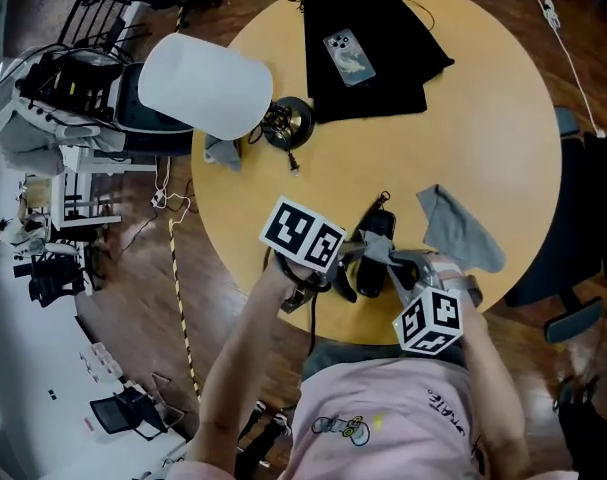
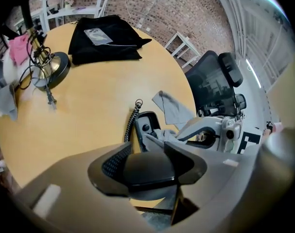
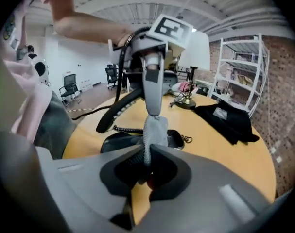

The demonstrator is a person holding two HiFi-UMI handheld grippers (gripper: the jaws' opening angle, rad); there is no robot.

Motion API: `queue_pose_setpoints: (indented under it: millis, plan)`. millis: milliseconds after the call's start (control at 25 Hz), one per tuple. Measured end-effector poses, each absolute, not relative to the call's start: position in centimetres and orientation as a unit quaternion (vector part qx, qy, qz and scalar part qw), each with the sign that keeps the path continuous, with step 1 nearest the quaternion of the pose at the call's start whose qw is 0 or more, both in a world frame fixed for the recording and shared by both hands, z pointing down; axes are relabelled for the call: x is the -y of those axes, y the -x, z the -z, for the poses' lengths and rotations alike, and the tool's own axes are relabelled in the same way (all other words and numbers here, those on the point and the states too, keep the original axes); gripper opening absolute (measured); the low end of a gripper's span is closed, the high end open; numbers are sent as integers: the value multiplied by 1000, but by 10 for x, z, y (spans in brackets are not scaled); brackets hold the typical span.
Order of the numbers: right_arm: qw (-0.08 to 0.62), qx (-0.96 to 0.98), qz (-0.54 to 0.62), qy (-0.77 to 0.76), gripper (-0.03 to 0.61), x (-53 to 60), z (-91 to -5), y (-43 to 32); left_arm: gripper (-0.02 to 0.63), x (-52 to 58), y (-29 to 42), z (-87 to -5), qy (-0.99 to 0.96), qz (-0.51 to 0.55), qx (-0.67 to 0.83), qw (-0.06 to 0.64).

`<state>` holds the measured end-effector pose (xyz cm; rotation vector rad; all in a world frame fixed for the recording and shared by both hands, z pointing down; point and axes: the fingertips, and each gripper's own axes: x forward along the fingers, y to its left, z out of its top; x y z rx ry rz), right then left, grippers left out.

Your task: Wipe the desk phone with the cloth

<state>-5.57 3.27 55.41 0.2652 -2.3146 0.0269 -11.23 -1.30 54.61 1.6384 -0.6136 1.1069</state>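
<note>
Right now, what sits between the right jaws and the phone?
A grey cloth, pinched in those jaws, hangs before the phone: right gripper view.

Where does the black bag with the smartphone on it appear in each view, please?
Head view: black bag, top centre.
Left gripper view: black bag, upper left.
Right gripper view: black bag, right of centre.
Shared landmark: lamp base, near it in each.
</note>
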Motion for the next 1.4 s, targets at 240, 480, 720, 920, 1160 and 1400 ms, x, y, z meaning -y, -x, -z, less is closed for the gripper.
queue_pose_setpoints:
  millis: [240, 480, 720, 920, 1160, 1400]
  plan:
    - [462, 883, -74, 50, 20, -120, -575, 92, 224, -24, 131, -555, -689, -450, 248, 511]
    - [499, 859, -79, 85, 20, -179, -588, 106, 225, -66, 134, -562, -699, -441, 241, 510]
    - [480, 871, -88, -50, 21, -95, -579, 101, 225, -35, 136, -552, -704, -425, 241, 515]
    - [496, 842, -119, 177, 21, -150, -559, 89, 225, 2, 131, -541, -704, -418, 231, 526]
    - [423, 871, -188, 165, 21, -111, -525, 45, 225, 62, 113, -535, -700, -429, 218, 528]
    - [410, 882, -234, -8, 21, -18, -520, -44, 225, 101, 73, -545, -673, -474, 231, 519]
